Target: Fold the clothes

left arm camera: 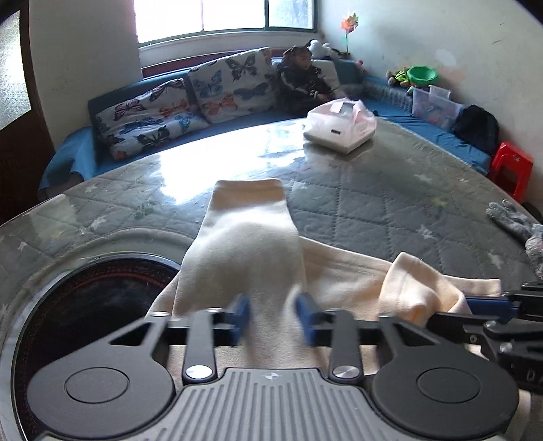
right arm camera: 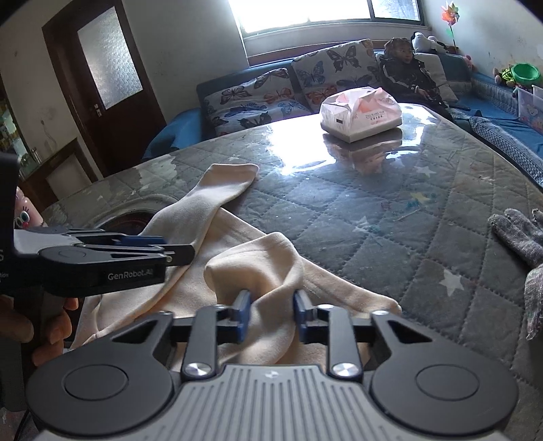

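Left tool (left arm camera: 273,313) and right tool (right arm camera: 271,313) each pinch a fold of the cream garment (right arm camera: 251,268)

daylight from blown-out window (left arm camera: 224,15) at the back, room otherwise dim. hard glare on the glossy surface (left arm camera: 217,159). fisheye bends the edges, dark vignette in the corners. left gripper (left arm camera: 271,319) fingertips motion-blurred; right wrist view sharper.
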Motion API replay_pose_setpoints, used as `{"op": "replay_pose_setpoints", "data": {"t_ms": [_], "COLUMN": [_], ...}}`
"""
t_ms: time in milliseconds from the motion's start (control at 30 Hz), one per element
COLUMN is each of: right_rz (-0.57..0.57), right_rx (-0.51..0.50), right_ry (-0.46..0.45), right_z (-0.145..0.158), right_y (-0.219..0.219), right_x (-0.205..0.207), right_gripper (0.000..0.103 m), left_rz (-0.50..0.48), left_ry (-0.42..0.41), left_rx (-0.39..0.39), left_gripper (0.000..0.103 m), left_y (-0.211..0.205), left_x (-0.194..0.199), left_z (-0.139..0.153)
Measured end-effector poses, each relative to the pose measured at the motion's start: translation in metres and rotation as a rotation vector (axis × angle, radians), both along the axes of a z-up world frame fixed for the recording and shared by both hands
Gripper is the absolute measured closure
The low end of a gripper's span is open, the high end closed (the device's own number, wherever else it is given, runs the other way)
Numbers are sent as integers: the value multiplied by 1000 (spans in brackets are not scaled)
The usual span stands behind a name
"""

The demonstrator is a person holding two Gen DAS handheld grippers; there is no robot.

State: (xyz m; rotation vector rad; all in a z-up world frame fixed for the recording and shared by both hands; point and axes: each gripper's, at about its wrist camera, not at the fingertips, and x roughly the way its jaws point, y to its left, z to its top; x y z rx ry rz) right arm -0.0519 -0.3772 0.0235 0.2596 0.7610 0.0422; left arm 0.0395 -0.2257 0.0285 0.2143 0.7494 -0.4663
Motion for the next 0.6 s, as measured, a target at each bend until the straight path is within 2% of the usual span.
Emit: {"op": "replay_pose_setpoints", "data": {"t_ms": [100,267,367,433,533,567,600], "right_rz": [-2,-16,-22,-27,-43,-48,-51], "right_rx": [-14,-38,-53,-58,-59,-56,-52], "right_ry": [-30,-85,-94,-92,-84,-79,-74], "right_z": [6,21,27,27,23,21,20], "right_y": [1,2,2,3,2,2,0], "right_x": [-6,-20,-26,-28,-32,-34,-35], "right_gripper": [88,89,89,89,89,89,89], "left_rz": [8,43,-6,-46,-79,-73,-65], "left_ry": [-8,-32,-30,-34,-42,-52,-65], "left_rx": [-23,-56,-100,-84,-36,-13,10], "left_gripper": [98,101,99,94,67,51,47], "left_y": [9,28,32,22,4,-1,-6], "left_x": [-2,-7,-15,-20,-25,-25,-24], "left_z": [5,19,28,29,22,19,16]}}
